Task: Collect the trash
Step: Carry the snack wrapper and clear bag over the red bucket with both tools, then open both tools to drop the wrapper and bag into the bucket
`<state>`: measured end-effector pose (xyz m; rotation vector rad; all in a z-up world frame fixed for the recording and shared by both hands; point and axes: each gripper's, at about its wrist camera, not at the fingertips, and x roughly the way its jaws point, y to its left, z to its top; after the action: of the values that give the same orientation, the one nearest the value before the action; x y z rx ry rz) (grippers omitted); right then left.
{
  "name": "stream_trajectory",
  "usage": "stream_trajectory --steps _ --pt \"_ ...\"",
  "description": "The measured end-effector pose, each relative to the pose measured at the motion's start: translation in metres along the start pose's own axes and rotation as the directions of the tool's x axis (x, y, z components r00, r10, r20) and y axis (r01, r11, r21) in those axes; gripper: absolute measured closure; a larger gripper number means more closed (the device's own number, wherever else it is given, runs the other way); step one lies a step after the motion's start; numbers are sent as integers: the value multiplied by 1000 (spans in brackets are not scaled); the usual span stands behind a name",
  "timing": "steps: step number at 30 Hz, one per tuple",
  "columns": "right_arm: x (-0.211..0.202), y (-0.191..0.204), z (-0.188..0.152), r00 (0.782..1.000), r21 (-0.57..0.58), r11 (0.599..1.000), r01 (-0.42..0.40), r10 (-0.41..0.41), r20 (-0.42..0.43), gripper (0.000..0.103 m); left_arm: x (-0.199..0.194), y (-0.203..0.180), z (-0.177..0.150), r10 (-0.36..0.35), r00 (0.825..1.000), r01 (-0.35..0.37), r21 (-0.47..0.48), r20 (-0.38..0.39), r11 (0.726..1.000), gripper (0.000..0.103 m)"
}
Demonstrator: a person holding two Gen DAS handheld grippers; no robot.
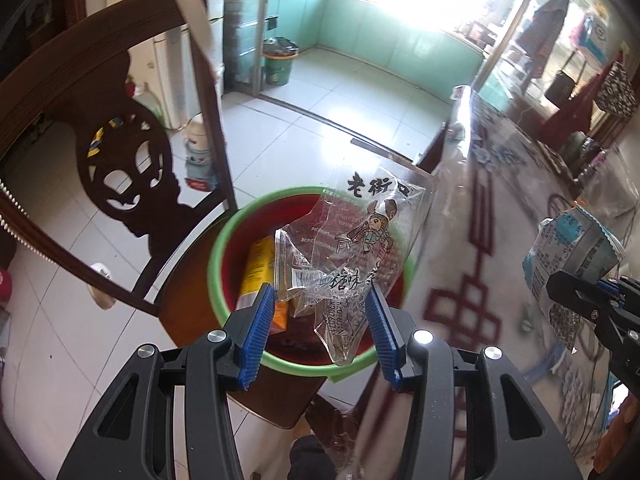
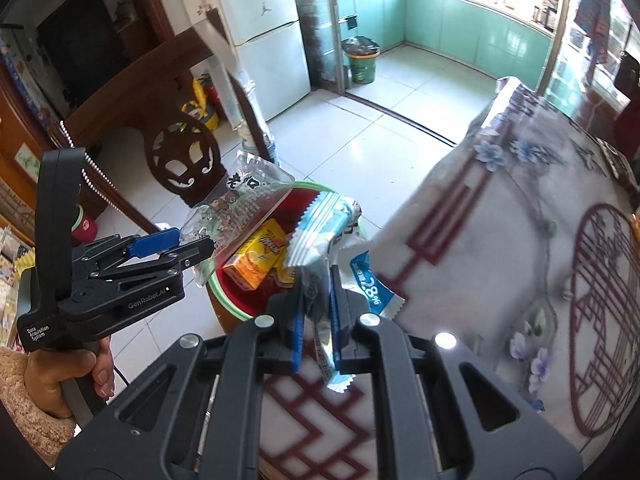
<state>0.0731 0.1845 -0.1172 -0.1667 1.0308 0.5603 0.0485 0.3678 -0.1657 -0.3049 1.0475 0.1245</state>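
Observation:
A red bin with a green rim point(image 1: 224, 240) stands on a chair seat beside the table; it also shows in the right wrist view point(image 2: 218, 292). An orange box point(image 2: 256, 258) lies inside it. My left gripper point(image 1: 320, 320) is open above the bin, and a clear printed snack wrapper point(image 1: 352, 240) hangs loose between its blue pads point(image 1: 258, 328), touching the right one. In the right wrist view the left gripper point(image 2: 188, 246) sits at the wrapper point(image 2: 244, 204). My right gripper point(image 2: 318, 308) is shut on a blue-and-white wrapper point(image 2: 332, 232) near the bin's edge.
A dark wooden chair back point(image 1: 120, 152) rises left of the bin. The table under a patterned plastic cover point(image 2: 520, 260) fills the right. A green floor bin point(image 1: 278, 64) stands in the kitchen doorway, with a fridge point(image 2: 264, 40) nearby.

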Motion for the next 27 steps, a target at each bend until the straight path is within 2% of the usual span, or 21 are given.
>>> stream_trajectory --steps 11,27 --pt "39 19 21 998 -62 998 -27 23 -62 93 28 25 11 43 998 -45 -46 -49 998 58" --pt "86 26 40 988 -96 992 -77 63 -144 93 74 23 34 57 991 -60 -26 -120 998 58"
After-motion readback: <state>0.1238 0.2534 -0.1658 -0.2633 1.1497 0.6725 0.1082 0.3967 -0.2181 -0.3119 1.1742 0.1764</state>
